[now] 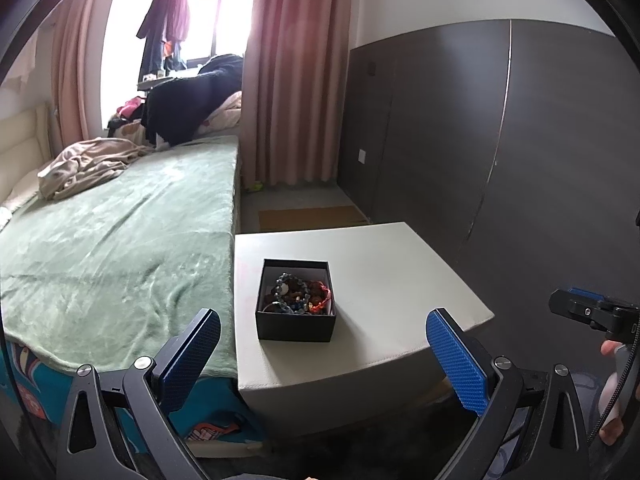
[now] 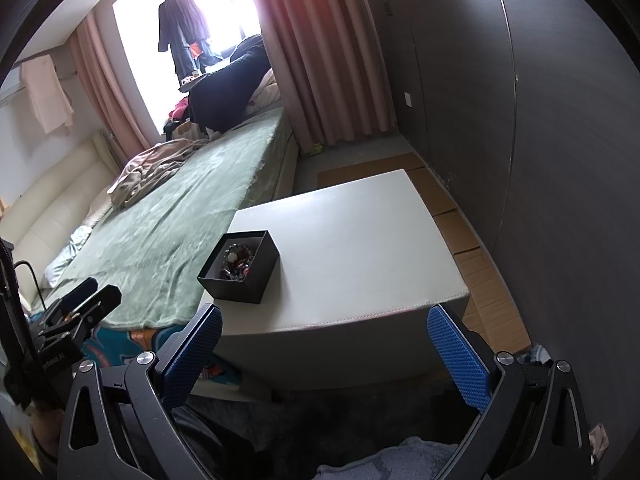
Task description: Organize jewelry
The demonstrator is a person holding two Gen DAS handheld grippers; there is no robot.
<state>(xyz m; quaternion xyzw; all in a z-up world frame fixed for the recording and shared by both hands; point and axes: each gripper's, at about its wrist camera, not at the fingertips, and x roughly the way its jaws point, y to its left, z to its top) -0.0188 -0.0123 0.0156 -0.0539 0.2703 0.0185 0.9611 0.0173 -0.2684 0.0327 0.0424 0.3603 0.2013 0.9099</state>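
A small black open box stands on a white padded stool beside the bed. It holds a heap of bead bracelets and a red cord piece. My left gripper is open and empty, held back from the stool's front edge, below the box. In the right wrist view the box sits at the stool's left front corner with the beads inside. My right gripper is open and empty, in front of the stool's near edge.
A bed with a green blanket lies left of the stool, with clothes piled at its far end. A dark wardrobe wall stands on the right. Cardboard lies on the floor between stool and wardrobe. Pink curtains hang behind.
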